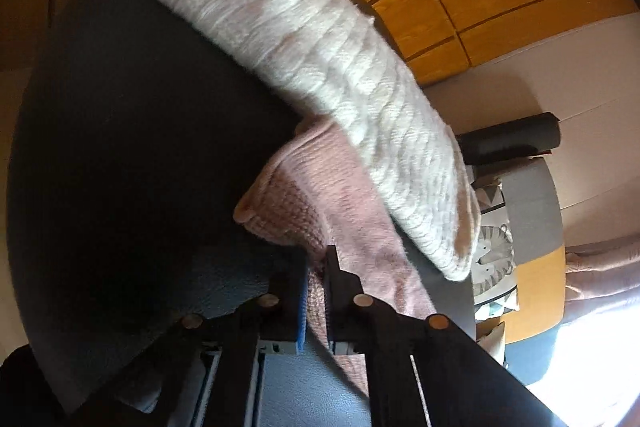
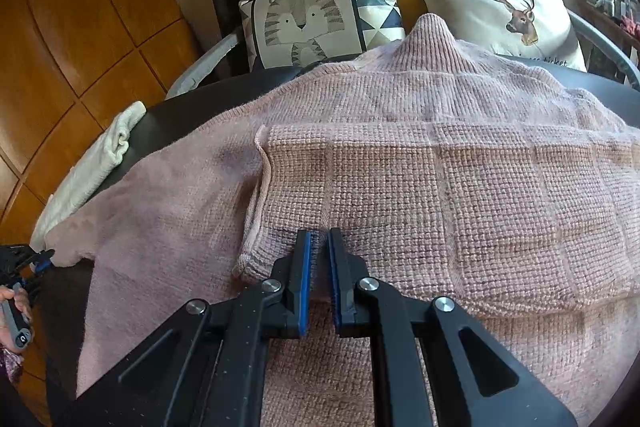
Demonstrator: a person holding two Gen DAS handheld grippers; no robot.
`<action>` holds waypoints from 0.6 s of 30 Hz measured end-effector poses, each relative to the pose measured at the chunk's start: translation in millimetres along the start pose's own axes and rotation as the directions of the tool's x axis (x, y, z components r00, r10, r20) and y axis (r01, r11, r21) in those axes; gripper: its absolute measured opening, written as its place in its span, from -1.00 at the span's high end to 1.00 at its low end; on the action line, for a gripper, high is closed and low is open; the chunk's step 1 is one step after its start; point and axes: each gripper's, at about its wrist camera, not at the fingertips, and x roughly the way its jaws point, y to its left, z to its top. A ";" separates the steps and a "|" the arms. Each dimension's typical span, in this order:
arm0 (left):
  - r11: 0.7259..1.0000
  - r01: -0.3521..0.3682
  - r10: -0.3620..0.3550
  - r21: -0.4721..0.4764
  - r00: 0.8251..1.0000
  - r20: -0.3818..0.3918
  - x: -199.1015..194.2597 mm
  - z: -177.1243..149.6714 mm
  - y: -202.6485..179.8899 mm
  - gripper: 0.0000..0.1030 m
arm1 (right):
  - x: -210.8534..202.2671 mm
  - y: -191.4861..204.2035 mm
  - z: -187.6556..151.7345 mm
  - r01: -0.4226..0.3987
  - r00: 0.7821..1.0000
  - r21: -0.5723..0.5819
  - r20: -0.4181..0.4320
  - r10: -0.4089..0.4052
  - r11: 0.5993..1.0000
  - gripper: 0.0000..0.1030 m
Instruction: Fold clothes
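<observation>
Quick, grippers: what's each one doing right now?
Left gripper: shut on the pink sweater, near its sleeve end.
Right gripper: shut on the pink sweater's folded-over edge.

Pink sweater [image 2: 400,167] cut off by right and bottom edges in right wrist view; far sleeve end hidden. Cream cloth [image 1: 304,67] motion-blurred in left wrist view; covers part of sweater. Deer pillow [image 2: 500,19] lettering half hidden behind sweater. Person's hand [image 2: 16,311] cropped at left edge. Shelf clutter far right too small to tell.
</observation>
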 end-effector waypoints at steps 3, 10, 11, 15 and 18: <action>0.995 0.056 -0.059 0.083 0.998 0.034 -12.7 -2.4 -30.1 0.91 | -1.2 -4.2 0.5 -0.020 1.000 0.023 0.000 0.020 1.000 0.82; 0.908 0.238 -0.246 0.345 0.969 -0.021 -41.7 -31.6 -133.5 0.91 | -25.4 -17.6 5.4 -0.068 0.998 0.103 0.025 0.066 0.992 0.82; 0.886 0.261 -0.268 0.383 0.963 -0.037 -44.4 -39.6 -149.4 0.91 | -31.1 -18.6 5.9 -0.073 0.997 0.103 0.032 0.070 0.992 0.82; 0.785 0.366 -0.347 0.499 0.928 -0.135 -51.2 -80.3 -211.3 0.91 | -58.4 -30.2 4.1 -0.105 0.993 0.138 0.069 0.097 0.985 0.82; 0.702 0.446 -0.389 0.555 0.893 -0.225 -54.2 -124.7 -253.8 0.91 | -74.0 -44.3 0.0 -0.121 0.990 0.170 0.090 0.107 0.978 0.81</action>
